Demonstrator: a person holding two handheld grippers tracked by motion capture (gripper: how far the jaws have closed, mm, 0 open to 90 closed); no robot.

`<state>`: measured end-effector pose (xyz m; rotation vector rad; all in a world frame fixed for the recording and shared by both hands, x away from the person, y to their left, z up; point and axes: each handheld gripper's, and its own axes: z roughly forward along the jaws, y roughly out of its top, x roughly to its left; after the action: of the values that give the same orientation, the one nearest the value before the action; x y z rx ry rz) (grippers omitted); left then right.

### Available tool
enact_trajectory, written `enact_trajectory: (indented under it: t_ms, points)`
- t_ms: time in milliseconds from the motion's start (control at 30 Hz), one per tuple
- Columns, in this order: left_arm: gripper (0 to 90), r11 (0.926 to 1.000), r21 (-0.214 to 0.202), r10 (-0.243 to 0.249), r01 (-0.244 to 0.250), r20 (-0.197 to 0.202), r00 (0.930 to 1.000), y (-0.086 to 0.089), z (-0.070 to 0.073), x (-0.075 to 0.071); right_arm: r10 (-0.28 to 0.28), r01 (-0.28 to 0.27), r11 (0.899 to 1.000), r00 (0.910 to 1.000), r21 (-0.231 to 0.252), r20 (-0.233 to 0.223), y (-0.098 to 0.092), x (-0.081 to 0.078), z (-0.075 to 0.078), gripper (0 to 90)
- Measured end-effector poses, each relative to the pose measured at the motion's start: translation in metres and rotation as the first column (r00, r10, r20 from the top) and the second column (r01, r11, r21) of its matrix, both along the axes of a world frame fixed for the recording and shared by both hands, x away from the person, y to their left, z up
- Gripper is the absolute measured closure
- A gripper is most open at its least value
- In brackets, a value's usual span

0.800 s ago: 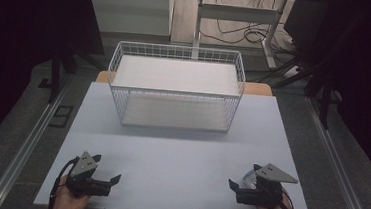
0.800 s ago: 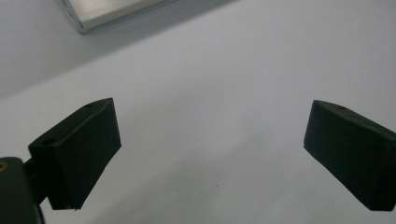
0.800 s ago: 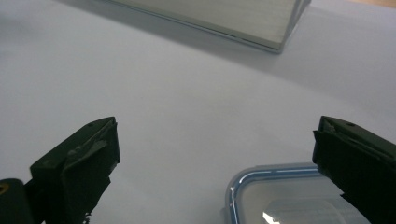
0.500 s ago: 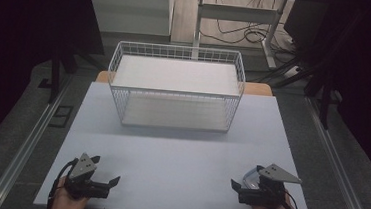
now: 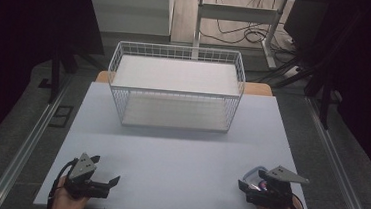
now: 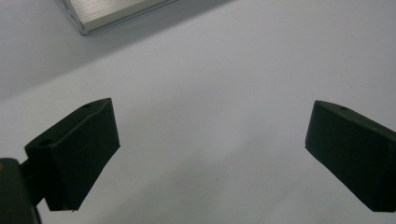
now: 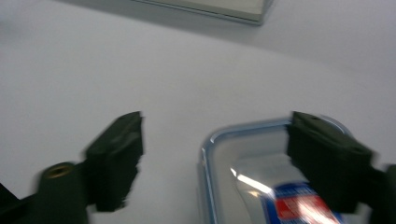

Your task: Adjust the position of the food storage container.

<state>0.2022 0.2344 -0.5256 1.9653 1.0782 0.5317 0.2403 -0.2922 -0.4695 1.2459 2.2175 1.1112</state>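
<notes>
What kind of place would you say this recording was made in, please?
Probably a lab or workshop set up for recording manipulation. A white table holds a wire basket, dark curtains screen both sides, and cables lie on the floor behind. The person holds the left gripper and right gripper.

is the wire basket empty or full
Empty. Through the basket mesh in the high view, just its flat white floor shows, with nothing lying on it.

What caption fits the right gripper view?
Open right gripper over a clear, blue-rimmed container on the white table.
</notes>
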Motion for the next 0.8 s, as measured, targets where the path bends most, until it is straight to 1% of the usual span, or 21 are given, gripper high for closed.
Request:
enact_trajectory:
  t_ms: [67, 100, 167, 200, 233, 267, 333, 367, 400, 433, 467, 600, 733, 767, 800]
  points:
    - [2.3, 1.0, 0.002, 0.001, -0.001, -0.002, 1.0, 0.0, 0.0, 0.0, -0.009, 0.009, 1.0, 0.9999, 0.007, -0.012, -0.006, -0.003, 0.002, 33.4]
    - [2.3, 1.0, 0.002, 0.001, -0.001, -0.002, 1.0, 0.0, 0.0, 0.0, -0.015, 0.015, 1.0, 0.9998, 0.011, -0.015, -0.009, -0.005, 0.003, 41.1]
    - [2.3, 1.0, -0.001, 0.005, -0.005, 0.002, 1.0, 0.0, 0.0, 0.0, -0.018, 0.018, 1.0, 0.9994, 0.013, -0.03, -0.014, -0.009, 0.003, 52.0]
    - [2.3, 1.0, -0.001, 0.005, -0.005, 0.003, 1.0, 0.0, 0.0, 0.0, -0.024, 0.024, 1.0, 0.9993, 0.007, -0.03, -0.016, -0.012, 0.003, 58.9]
    - [2.3, 1.0, -0.001, 0.005, -0.005, 0.003, 1.0, 0.0, 0.0, 0.0, -0.024, 0.024, 1.0, 0.9993, 0.007, -0.03, -0.016, -0.012, 0.003, 58.9]
    - [2.4, 1.0, -0.001, 0.004, -0.004, 0.001, 1.0, 0.0, 0.0, 0.0, -0.029, 0.028, 0.999, 0.9992, -0.018, -0.03, -0.021, -0.018, 0.003, 68.2]
    - [2.4, 1.0, 0.002, 0.005, -0.005, 0.002, 1.0, 0.0, 0.0, 0.0, -0.038, 0.038, 0.999, 0.9991, -0.027, -0.016, -0.026, -0.024, 0.004, 77.3]
    - [2.4, 1.0, 0.002, 0.005, -0.005, 0.002, 1.0, 0.0, 0.0, 0.0, -0.038, 0.038, 0.999, 0.9991, -0.027, -0.016, -0.026, -0.024, 0.004, 77.3]
    - [2.4, 1.0, 0.0, 0.005, -0.005, 0.004, 1.0, 0.0, 0.0, 0.0, -0.047, 0.047, 0.999, 0.9988, -0.021, -0.01, -0.028, -0.027, 0.006, 81.7]
    - [2.3, 1.0, -0.001, 0.006, -0.006, 0.005, 1.0, 0.0, 0.0, 0.0, -0.07, 0.07, 0.997, 0.9975, -0.017, 0.009, -0.035, -0.034, 0.009, 88.9]
    - [2.3, 1.0, 0.0, 0.007, -0.007, 0.002, 1.0, 0.001, 0.0, 0.0, -0.082, 0.082, 0.997, 0.9966, -0.016, 0.015, -0.038, -0.037, 0.01, 89.1]
    - [2.4, 0.9999, -0.005, 0.01, -0.01, 0.002, 0.9999, 0.001, 0.0, 0.0, -0.133, 0.133, 0.991, 0.9911, -0.022, 0.0, -0.055, -0.047, 0.013, 89.3]
    - [2.4, 0.9999, -0.009, 0.008, -0.008, 0.002, 1.0, 0.001, 0.0, 0.0, -0.191, 0.191, 0.981, 0.9816, -0.026, 0.003, -0.073, -0.057, 0.011, 89.3]
    - [2.4, 0.9999, -0.009, 0.008, -0.008, 0.002, 1.0, 0.001, 0.0, 0.0, -0.191, 0.191, 0.981, 0.9816, -0.026, 0.003, -0.073, -0.057, 0.011, 89.3]
    - [2.4, 0.9999, -0.008, 0.008, -0.008, -0.004, 1.0, 0.001, -0.001, 0.001, -0.221, 0.222, 0.974, 0.9751, -0.035, 0.011, -0.081, -0.061, 0.01, 89.3]
